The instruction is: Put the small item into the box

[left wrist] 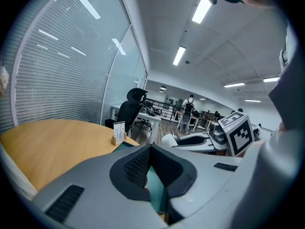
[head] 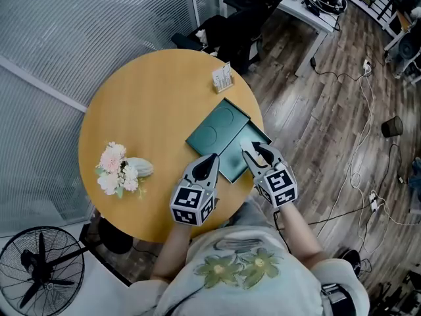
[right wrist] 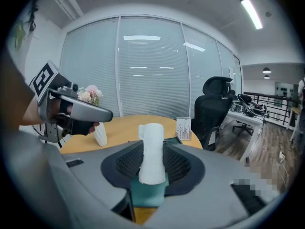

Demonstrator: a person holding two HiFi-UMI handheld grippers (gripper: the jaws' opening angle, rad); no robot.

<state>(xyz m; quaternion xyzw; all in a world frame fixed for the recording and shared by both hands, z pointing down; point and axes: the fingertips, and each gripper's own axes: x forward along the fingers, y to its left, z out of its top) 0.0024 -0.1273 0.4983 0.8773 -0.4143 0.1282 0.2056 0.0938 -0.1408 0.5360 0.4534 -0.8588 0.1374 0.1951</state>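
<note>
A dark green box (head: pixel 233 166) lies open near the front right edge of the round wooden table (head: pixel 145 104). Its lid (head: pixel 216 131) is laid flat beside it, toward the far left. My right gripper (head: pixel 255 151) hovers over the box's tray, shut on a small white roll (right wrist: pixel 152 156) that stands upright between its pads. The green box (right wrist: pixel 147 195) shows just beneath the roll. My left gripper (head: pixel 210 158) is at the box's near left edge, its jaws shut with nothing in them (left wrist: pixel 150 149). Green (left wrist: pixel 155 187) shows below its pads.
A bunch of pale flowers in a white vase (head: pixel 120 170) lies at the table's left. A small card holder (head: pixel 222 78) stands at the far edge. A black office chair (head: pixel 243 25) is behind the table and a floor fan (head: pixel 43 268) stands at the near left.
</note>
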